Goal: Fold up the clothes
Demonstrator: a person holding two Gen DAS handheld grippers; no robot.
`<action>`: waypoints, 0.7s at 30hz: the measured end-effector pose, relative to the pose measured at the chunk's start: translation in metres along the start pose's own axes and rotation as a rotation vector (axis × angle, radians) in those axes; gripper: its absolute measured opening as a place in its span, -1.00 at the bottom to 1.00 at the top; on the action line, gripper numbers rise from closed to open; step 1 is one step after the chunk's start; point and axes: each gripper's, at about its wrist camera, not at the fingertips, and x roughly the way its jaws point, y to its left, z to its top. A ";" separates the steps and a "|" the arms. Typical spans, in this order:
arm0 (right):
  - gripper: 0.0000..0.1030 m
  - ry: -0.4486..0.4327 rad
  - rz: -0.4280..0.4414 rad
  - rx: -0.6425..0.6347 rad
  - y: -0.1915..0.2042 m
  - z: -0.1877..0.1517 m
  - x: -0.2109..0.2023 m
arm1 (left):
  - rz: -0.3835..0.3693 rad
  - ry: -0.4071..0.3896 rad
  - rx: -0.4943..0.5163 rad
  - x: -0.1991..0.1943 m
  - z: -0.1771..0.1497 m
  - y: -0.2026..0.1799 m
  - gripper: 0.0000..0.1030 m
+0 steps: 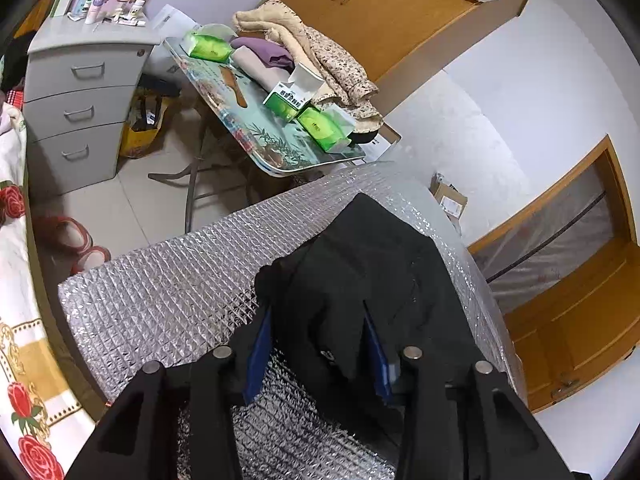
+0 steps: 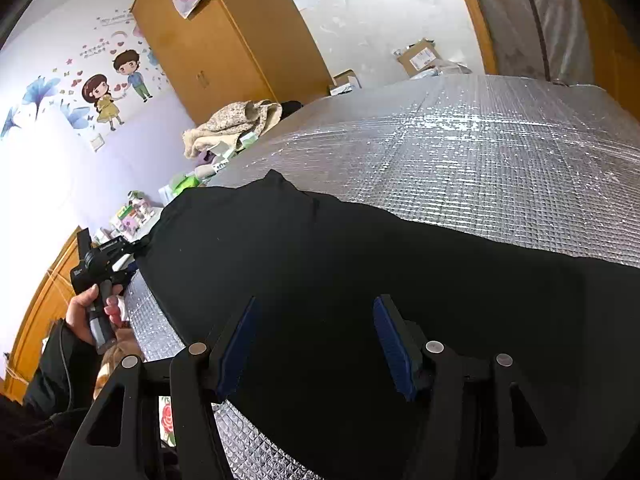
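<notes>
While the black fabric garment (image 2: pixel 360 280) lies across the silver quilted foil surface (image 2: pixel 500 168), the left tongs (image 1: pixel 316 320) clench its raised edge; the right tongs (image 2: pixel 314 316) hover released above it.

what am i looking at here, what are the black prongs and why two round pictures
Each round picture comes from a fisheye camera on a handheld gripper; the black prongs with blue pads are its two fingers. A person holds one gripper per hand to fold clothes. In the left wrist view, the left gripper has a bunch of the black garment between its fingers; whether it pinches is unclear. In the right wrist view, the right gripper hangs open over the same garment, spread on a silver mat. The hand at far left holds the other gripper.
</notes>
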 end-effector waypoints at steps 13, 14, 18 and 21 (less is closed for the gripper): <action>0.20 -0.005 -0.010 0.014 0.000 -0.001 -0.001 | -0.112 -0.108 0.116 -0.038 0.009 -0.051 -0.43; 0.20 -0.005 -0.009 0.015 0.000 -0.001 -0.001 | -0.126 -0.115 0.133 -0.042 0.010 -0.058 -0.44; 0.20 -0.006 -0.002 0.019 0.000 -0.001 -0.001 | -0.182 -0.130 0.196 -0.054 0.009 -0.087 -0.46; 0.20 -0.009 0.001 0.026 -0.001 -0.002 -0.002 | -0.223 -0.131 0.239 -0.060 0.007 -0.108 -0.47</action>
